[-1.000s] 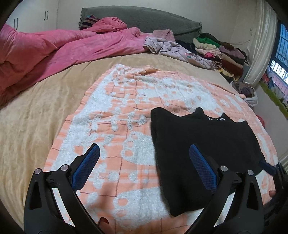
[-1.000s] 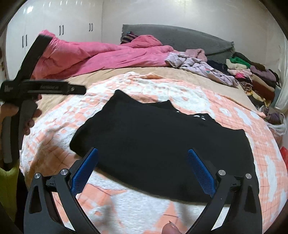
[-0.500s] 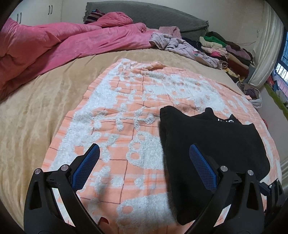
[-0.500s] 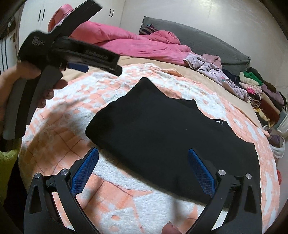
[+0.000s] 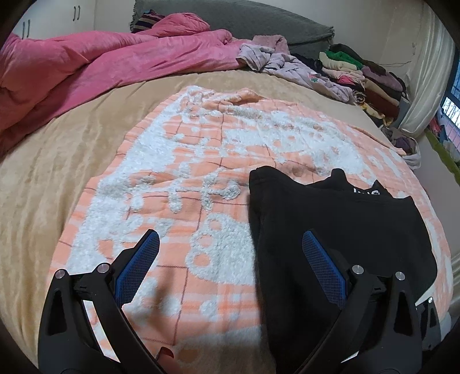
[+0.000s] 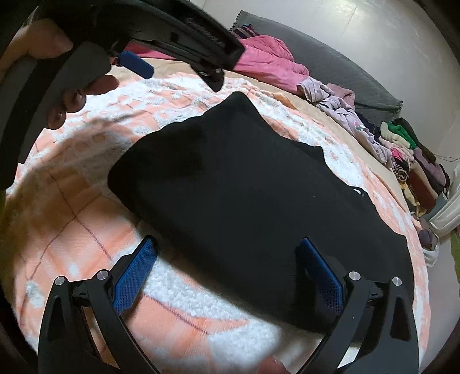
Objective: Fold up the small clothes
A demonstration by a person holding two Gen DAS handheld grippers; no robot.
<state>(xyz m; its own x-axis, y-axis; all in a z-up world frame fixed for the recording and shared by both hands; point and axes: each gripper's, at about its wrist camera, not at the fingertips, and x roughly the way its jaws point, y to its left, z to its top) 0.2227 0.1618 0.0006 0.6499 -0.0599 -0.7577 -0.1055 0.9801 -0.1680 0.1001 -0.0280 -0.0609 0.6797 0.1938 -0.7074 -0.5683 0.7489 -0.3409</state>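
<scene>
A black garment (image 5: 339, 230) lies folded flat on an orange and white blanket (image 5: 201, 161) on the bed. It fills the middle of the right wrist view (image 6: 244, 190). My left gripper (image 5: 230, 244) is open and empty, above the blanket at the garment's left edge. My right gripper (image 6: 227, 253) is open and empty, just above the garment's near edge. The left gripper and the hand holding it also show at the top left of the right wrist view (image 6: 138, 63).
A pink duvet (image 5: 100, 60) lies bunched at the back left of the tan bedspread (image 5: 46, 172). Loose lilac clothes (image 5: 287, 63) and a stack of folded clothes (image 5: 368, 77) sit at the back right. A grey headboard (image 5: 244, 17) stands behind.
Both grippers have moved closer and lower over the blanket. The left gripper now looms larger at the top left of the right wrist view. The garment has not moved.
</scene>
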